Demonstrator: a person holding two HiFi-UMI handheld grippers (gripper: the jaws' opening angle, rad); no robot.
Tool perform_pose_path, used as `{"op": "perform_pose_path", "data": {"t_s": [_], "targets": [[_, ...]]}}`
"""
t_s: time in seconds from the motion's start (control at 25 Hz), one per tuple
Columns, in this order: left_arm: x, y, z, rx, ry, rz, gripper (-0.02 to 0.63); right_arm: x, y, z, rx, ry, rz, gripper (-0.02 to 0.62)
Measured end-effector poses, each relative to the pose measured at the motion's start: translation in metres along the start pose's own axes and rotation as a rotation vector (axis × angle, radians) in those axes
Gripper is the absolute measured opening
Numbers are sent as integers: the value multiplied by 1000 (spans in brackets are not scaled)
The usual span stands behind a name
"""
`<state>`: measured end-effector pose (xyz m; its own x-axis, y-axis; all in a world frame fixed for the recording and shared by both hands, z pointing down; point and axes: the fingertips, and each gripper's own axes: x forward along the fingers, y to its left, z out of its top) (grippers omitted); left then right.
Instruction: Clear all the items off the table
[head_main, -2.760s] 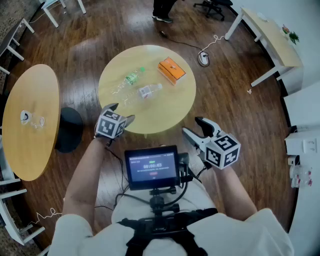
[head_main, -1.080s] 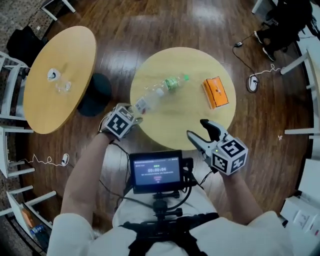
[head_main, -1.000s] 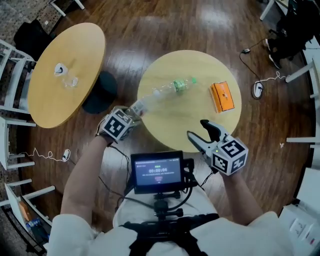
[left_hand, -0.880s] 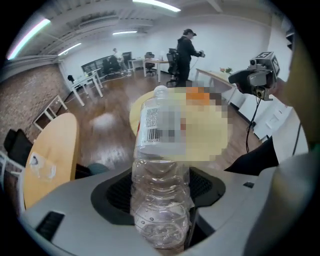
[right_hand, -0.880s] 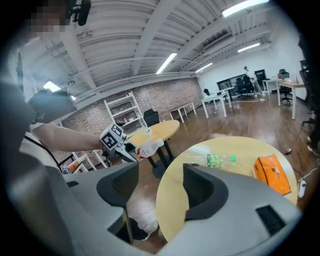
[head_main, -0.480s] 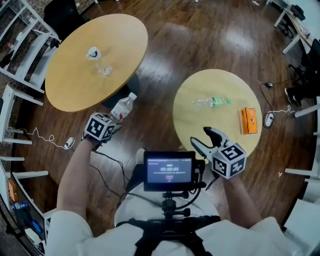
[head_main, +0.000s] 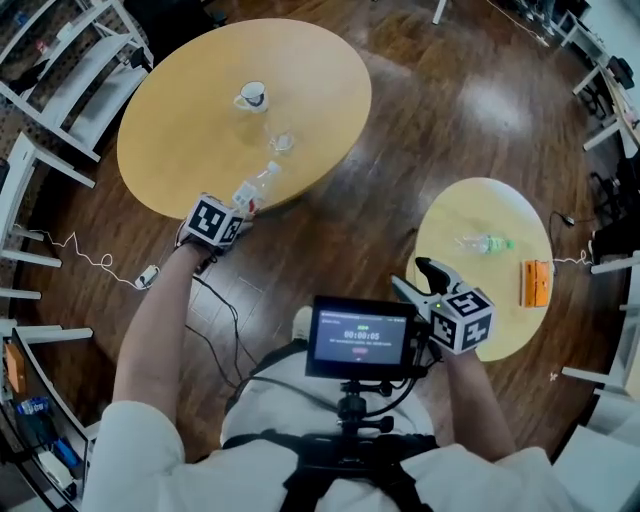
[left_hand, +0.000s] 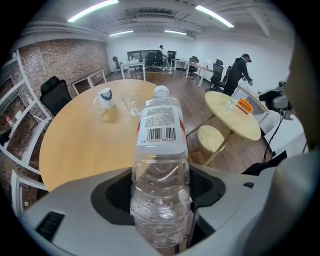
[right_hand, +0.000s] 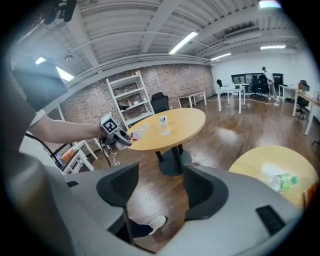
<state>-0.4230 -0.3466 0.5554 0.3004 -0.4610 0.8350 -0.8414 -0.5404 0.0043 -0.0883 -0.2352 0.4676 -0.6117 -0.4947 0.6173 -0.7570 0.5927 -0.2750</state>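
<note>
Large round table (head_main: 180, 130) bears mug (head_main: 251, 96) and glass (head_main: 282, 141); small table (head_main: 500, 210), bottle (head_main: 485, 243) and orange box (head_main: 535, 283).

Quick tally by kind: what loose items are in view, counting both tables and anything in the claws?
Bottles: 2 (clear bottle in the left claw, green-label bottle on the small table)
Mug: 1, on the big table
Glass: 1, on the big table
Orange box: 1, on the small table
Total: 5
</note>
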Motion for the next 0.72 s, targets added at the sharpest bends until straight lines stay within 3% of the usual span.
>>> {"op": "perform_pose_path", "data": {"t_s": [0.36,0.56,0.72], "targets": [[24,99,-13,-117,22,34,298,107,56,37,-22,83,24,285],[48,141,-8,-176,31,84,298,128,77,47,-31,112,32,285],[81,155,11,-173,34,78,301,122,68,45,-15,127,-16,285]]}}
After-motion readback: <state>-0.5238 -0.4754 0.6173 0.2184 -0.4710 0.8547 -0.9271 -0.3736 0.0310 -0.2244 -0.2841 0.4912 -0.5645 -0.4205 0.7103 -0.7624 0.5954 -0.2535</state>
